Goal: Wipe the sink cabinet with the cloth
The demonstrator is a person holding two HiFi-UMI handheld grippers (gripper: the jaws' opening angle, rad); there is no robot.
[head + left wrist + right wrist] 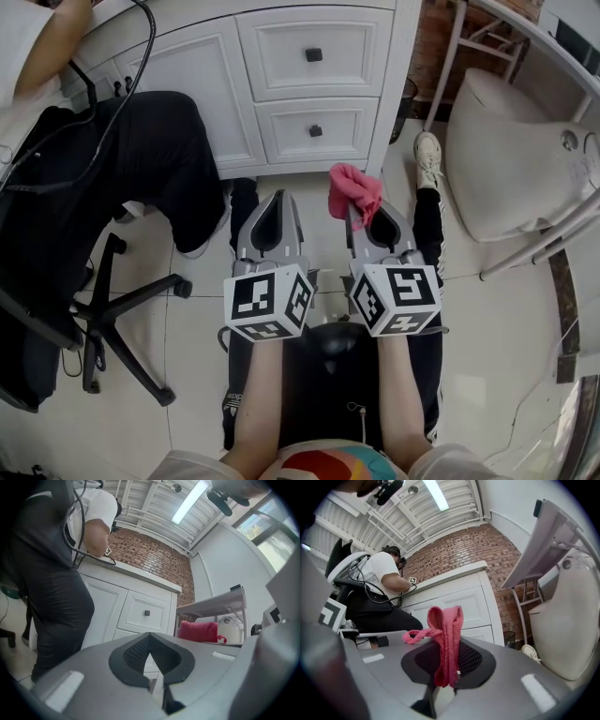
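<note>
The white sink cabinet with two dark-knobbed drawers stands ahead of me across the tiled floor. My right gripper is shut on a pink cloth, which bunches up above the jaw tips. In the right gripper view the cloth hangs folded between the jaws, with the cabinet beyond it. My left gripper is shut with nothing in it and is held level beside the right one. The left gripper view shows its tips meeting, the cabinet behind and the cloth to the right. Both grippers are short of the cabinet.
A person in black trousers sits at the cabinet's left on an office chair, with cables hanging down. A large white tilted object on metal legs stands at the right. A small dark bin sits beside the cabinet's right end.
</note>
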